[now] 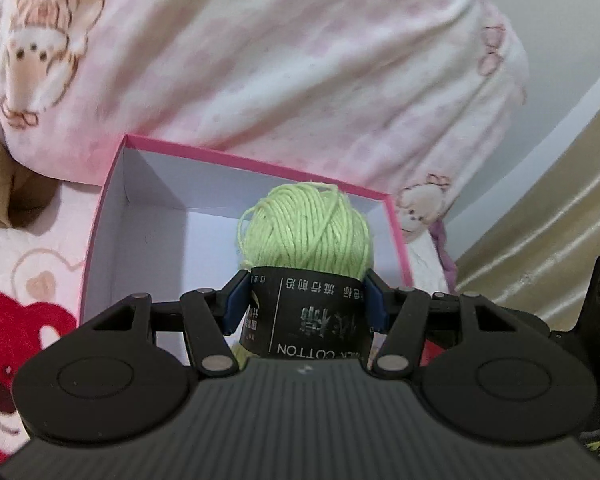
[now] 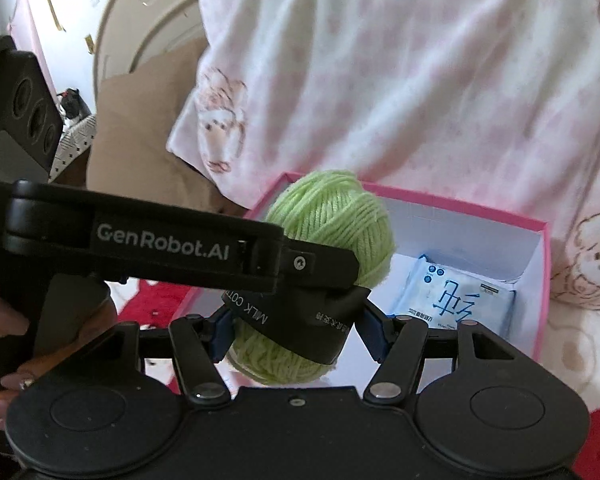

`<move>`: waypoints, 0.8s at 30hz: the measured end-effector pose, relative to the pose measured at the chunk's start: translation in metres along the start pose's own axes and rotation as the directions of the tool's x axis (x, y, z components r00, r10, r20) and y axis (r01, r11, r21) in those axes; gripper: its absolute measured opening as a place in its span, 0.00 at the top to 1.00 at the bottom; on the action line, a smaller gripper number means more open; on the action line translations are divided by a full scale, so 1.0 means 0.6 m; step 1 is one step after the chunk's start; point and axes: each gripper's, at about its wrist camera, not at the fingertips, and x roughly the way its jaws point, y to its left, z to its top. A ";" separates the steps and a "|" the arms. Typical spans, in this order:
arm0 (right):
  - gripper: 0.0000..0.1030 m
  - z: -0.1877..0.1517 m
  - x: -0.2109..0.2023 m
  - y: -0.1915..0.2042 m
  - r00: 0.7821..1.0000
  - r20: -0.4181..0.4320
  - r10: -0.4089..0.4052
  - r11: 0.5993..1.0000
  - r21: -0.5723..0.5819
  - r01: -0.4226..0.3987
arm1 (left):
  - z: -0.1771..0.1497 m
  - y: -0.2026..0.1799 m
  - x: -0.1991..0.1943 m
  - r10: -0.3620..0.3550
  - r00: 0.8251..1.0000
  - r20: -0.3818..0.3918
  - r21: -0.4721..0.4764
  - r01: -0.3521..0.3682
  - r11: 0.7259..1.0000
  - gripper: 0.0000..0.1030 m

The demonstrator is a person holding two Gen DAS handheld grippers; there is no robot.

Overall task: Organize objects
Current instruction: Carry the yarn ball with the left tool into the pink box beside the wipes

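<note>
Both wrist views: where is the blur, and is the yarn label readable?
Left wrist view: blanket smeared, green yarn and its black label fairly sharp, "COTTON" legible upside down. Right wrist view: blanket softer still, label partly hidden by the left gripper; fisheye bends the pink box.

Fuzzy yarn [image 1: 308, 228]; matt cardboard box [image 1: 112, 216]; fleecy blanket [image 1: 300, 60].
</note>
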 end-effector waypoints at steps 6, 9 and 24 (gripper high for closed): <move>0.36 -0.008 0.065 -0.019 0.999 -0.043 -0.034 0.999 -0.014 0.033 | 0.001 0.039 0.068 -0.001 1.000 -0.028 -0.025 0.001 1.000 0.44; 0.36 -0.008 0.090 -0.032 0.998 -0.062 -0.021 1.000 -0.009 0.020 | 0.002 0.051 0.094 0.015 0.999 -0.045 -0.035 -0.017 0.999 0.44; 0.37 -0.015 0.154 -0.035 0.982 -0.190 -0.008 0.999 0.031 0.014 | -0.014 0.093 0.132 0.056 0.994 -0.097 -0.029 -0.059 0.998 0.40</move>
